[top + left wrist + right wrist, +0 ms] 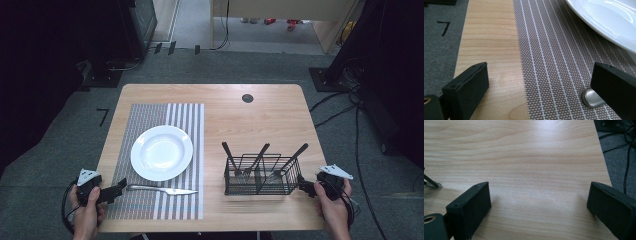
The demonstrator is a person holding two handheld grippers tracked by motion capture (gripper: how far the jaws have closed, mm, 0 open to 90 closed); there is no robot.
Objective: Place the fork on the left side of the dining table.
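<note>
I see the left gripper low at the mat's near-left edge, jaws spread wide and holding nothing. The knife lies on the mat just beside it, its handle end by one jaw, below the plate. I see the right gripper over bare table, jaws likewise apart and empty, just beside the wire caddy, which holds three dark-handled utensils.

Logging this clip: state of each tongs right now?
Left tongs: open, holding nothing, knife handle beside one jaw.
Right tongs: open, empty, over bare table.
</note>
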